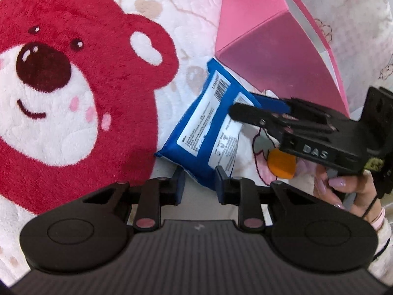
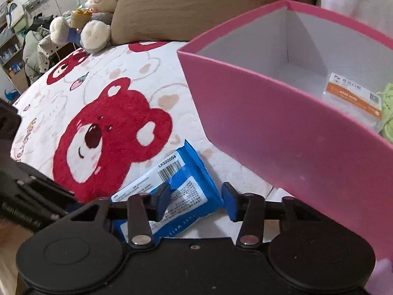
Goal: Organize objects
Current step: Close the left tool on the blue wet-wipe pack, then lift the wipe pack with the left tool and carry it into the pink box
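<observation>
A blue wipes packet (image 1: pixel 208 123) lies label-up on a white blanket (image 1: pixel 186 24) printed with a large red bear (image 1: pixel 73 93), just beside the near corner of an open pink box (image 2: pixel 282 132). Inside the box, an orange-labelled clear pouch (image 2: pixel 353 95) and something pale green (image 2: pixel 388 113) already rest on the white floor.

The left gripper (image 1: pixel 200 184) has its two blue-padded fingers pressed on the packet's near end, jaws at their narrowest, pinching the soft wrapper. The right gripper (image 2: pixel 196 204), held by a hand (image 1: pixel 343 189) with painted nails, has its fingers either side of the packet's other end, partly open; one pad overlaps the wrapper, but whether both press on it cannot be told.

The step appears to be taking the packet at both ends to lift it into the box. To do it well, the right jaws would need a firm bite, then both hands should rise together so the limp packet stays level and clears the box's near wall.
</observation>
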The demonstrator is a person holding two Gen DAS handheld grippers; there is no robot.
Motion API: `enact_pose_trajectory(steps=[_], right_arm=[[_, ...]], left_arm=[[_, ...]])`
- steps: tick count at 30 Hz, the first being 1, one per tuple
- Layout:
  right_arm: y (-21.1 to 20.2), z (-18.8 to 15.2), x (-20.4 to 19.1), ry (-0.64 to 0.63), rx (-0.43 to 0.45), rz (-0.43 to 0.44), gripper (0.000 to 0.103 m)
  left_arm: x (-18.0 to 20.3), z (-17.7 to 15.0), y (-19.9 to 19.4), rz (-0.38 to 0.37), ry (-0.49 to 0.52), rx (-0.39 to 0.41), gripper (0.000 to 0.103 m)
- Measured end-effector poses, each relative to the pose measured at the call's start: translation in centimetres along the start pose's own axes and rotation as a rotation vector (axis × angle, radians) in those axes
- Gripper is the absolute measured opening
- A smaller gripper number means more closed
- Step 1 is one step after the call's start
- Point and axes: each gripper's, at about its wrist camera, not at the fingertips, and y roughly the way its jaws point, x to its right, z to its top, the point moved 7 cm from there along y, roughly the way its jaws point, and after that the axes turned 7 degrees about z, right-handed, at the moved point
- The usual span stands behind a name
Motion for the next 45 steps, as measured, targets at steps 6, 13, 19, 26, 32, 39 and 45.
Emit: enact_pose_trajectory(steps=[6,13,19,26,32,39,45], right_arm=[[-2.2,-1.2,-0.7,0.042,-0.016,0.02,0.044],[-5.4,-4.4,-4.2,0.023,-0.005,0.018,0.044],[-6.5,-6.8,-5.7,0.098,-0.005,0.004,0.044],[-5.7,-9.6,-5.0,0.293,0.008,0.02,0.047],[-5.3,-10.0,-3.7,0.345,0.028,-0.039,0.048],[-4.4,-10.3,-3.5,0.338,0.026,-0.049,0.037],[-4.4,-10.6,-3.5,0.35,0.023,-0.101,0.039]], left_arm=[[0.2,0.3,-0.5,0.006,0.011,0.021,0.025],[0.4,0.2,-0.6,0.02,0.046,0.007,0.026],[1.2,-0.8,-0.7,0.066,0.094,-0.022,0.025],[1.8,-1.4,-0.4,0.103,0.156,-0.013,0.025],[1.8,-1.5,-0.4,0.099,0.152,-0.015,0.025],[2.5,-2.0,-0.6,0.099,0.169,-0.015,0.024],[3.3,-2.2,-0.8,0.155,0.223,0.001,0.024]])
